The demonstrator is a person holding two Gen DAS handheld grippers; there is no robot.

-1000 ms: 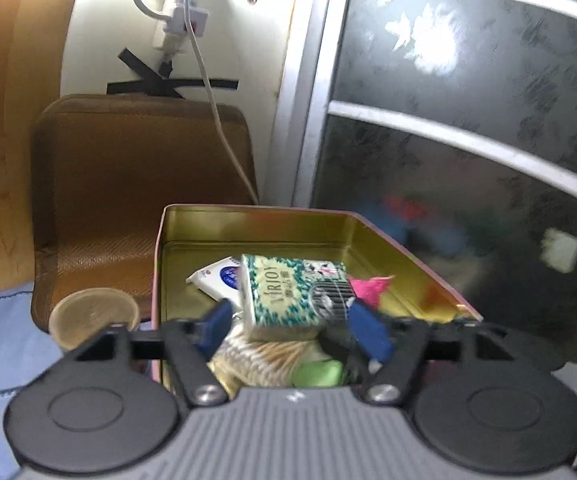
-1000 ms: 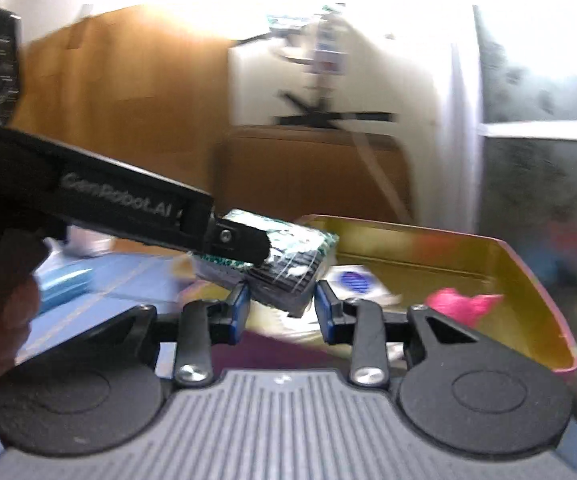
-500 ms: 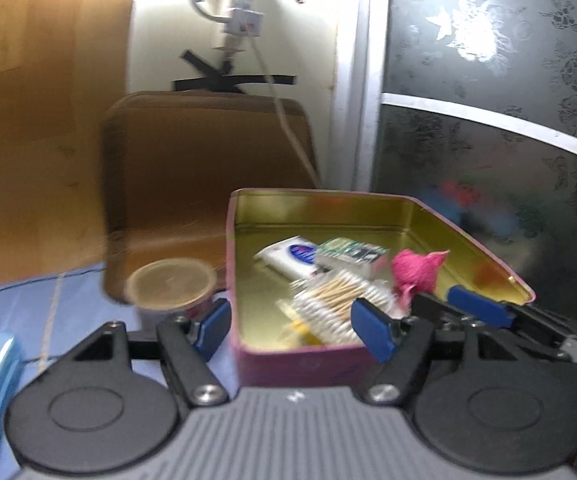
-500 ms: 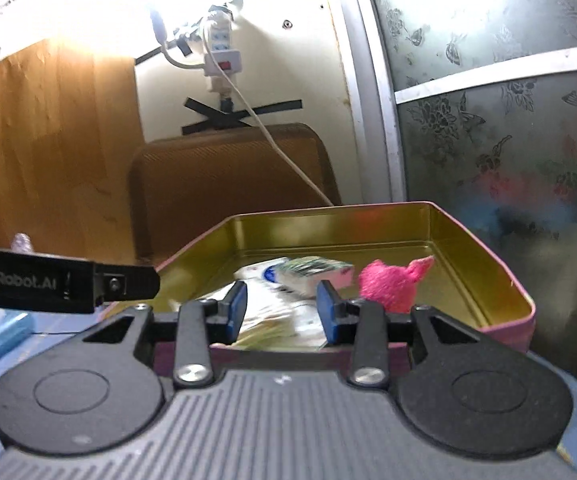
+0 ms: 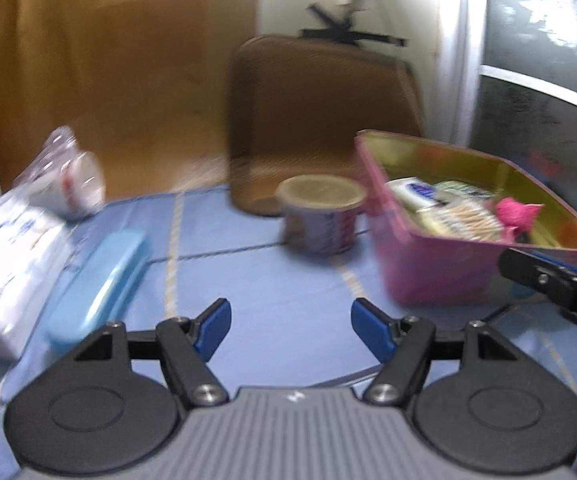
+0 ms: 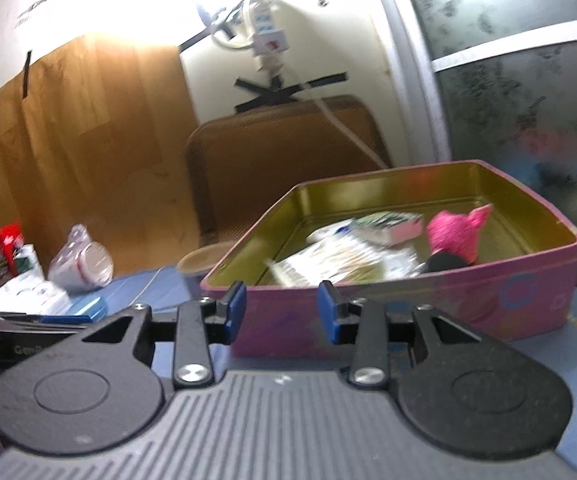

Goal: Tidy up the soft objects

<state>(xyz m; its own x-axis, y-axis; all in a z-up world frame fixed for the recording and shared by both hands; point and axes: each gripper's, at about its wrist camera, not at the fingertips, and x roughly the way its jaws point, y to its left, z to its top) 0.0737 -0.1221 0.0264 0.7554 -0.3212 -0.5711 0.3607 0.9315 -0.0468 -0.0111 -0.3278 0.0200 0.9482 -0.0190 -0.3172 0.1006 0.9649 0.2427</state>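
A pink tin (image 6: 408, 312) with a gold inside stands on the blue cloth. It holds a green tissue pack (image 6: 388, 226), a white tissue pack (image 5: 412, 192), cotton swabs (image 5: 464, 220) and a pink soft toy (image 6: 456, 236). My right gripper (image 6: 282, 312) is open just before the tin's near wall, nothing between its fingers. My left gripper (image 5: 290, 330) is open and empty over bare cloth, left of the tin (image 5: 428, 268). A large white tissue pack (image 5: 4, 264) lies at the far left.
A lidded round cup (image 5: 320, 216) stands just left of the tin. A light blue case (image 5: 96, 292) lies beside the white pack, with a bagged cup (image 5: 64, 184) behind. A brown board (image 5: 320, 120) leans on the wall. A red box (image 6: 2, 246) sits far left.
The green tissue pack left my left gripper and now lies in the tin. The left gripper swung away to the left and lower. The right gripper backed off a little.
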